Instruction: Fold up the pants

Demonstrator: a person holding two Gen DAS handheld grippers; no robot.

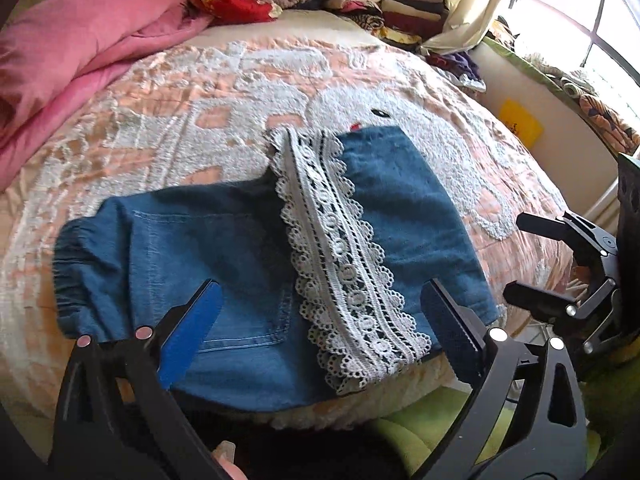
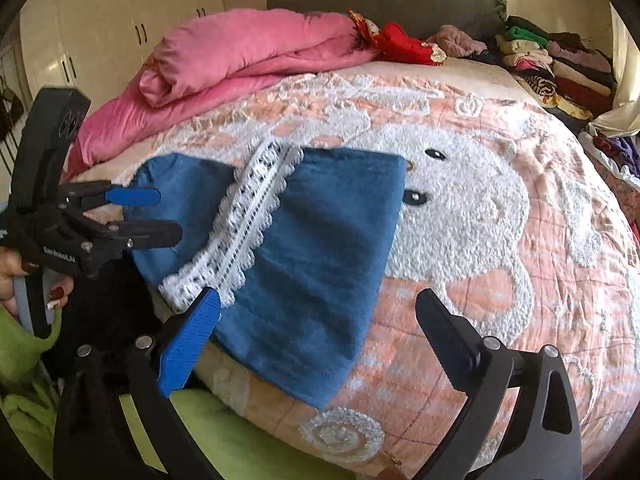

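Note:
Blue denim pants [image 1: 224, 264] with a white lace trim [image 1: 340, 264] lie folded on the bed near its front edge. They also show in the right wrist view [image 2: 312, 248], with the lace trim [image 2: 244, 216] running across them. My left gripper [image 1: 320, 312] is open and empty, hovering just above the pants; it also shows at the left of the right wrist view [image 2: 168, 214]. My right gripper [image 2: 320, 320] is open and empty over the pants' right edge; it also shows at the right of the left wrist view [image 1: 516, 258].
The bed has a peach and white bear-pattern bedspread [image 2: 500, 216]. A pink quilt [image 2: 240, 60] is bunched at the back left. Stacks of folded clothes [image 2: 552, 64] sit at the back right. A green cover [image 2: 240, 432] hangs below the front edge. A window [image 1: 580, 20] is at the right.

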